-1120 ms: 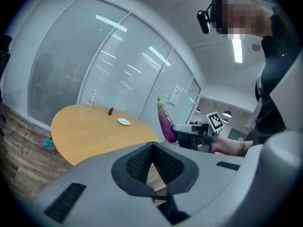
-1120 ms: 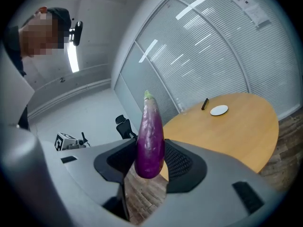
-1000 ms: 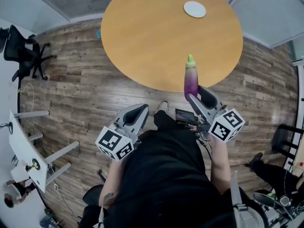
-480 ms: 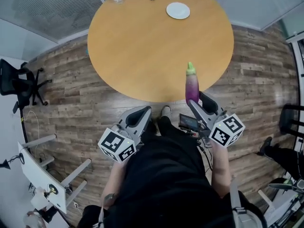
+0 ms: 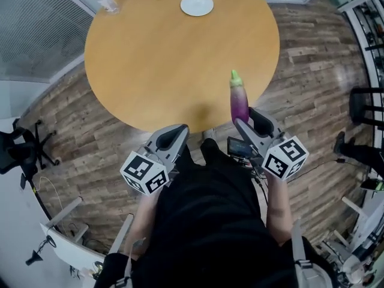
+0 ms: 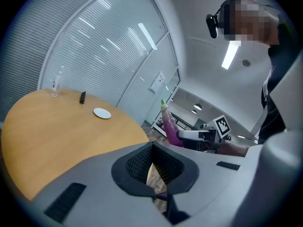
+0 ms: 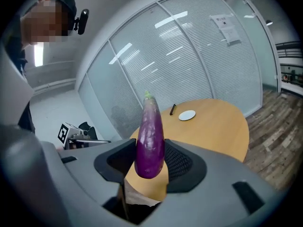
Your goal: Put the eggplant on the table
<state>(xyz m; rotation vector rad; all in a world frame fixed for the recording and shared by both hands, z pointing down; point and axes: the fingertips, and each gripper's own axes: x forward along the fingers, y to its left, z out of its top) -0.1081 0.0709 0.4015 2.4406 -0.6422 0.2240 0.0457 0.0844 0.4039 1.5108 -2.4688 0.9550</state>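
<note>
The glossy purple eggplant with a green stem cap (image 7: pixel 150 141) stands upright in the right gripper (image 7: pixel 150 162), whose jaws are spread wide and clamp its lower half from both sides. Its rounded bottom hangs free below the pads. In the head view the eggplant (image 5: pixel 239 104) shows over the near right rim of the table, carried in the air and not yet set down. The left gripper (image 5: pixel 174 135) is held low beside the person's body, its jaws only a narrow gap apart with nothing between them, and it seems to have no part in this step.

The round tan wooden table (image 5: pixel 150 71) lies just ahead with plenty of bare top. To place it well, I would carry the eggplant inward, well clear of the rim, and lower it until its base touches the wood. Tipping it onto its side before the jaws let go should help, since it probably won't balance upright. A small white plate (image 5: pixel 197 4) lies far across the table.
</note>
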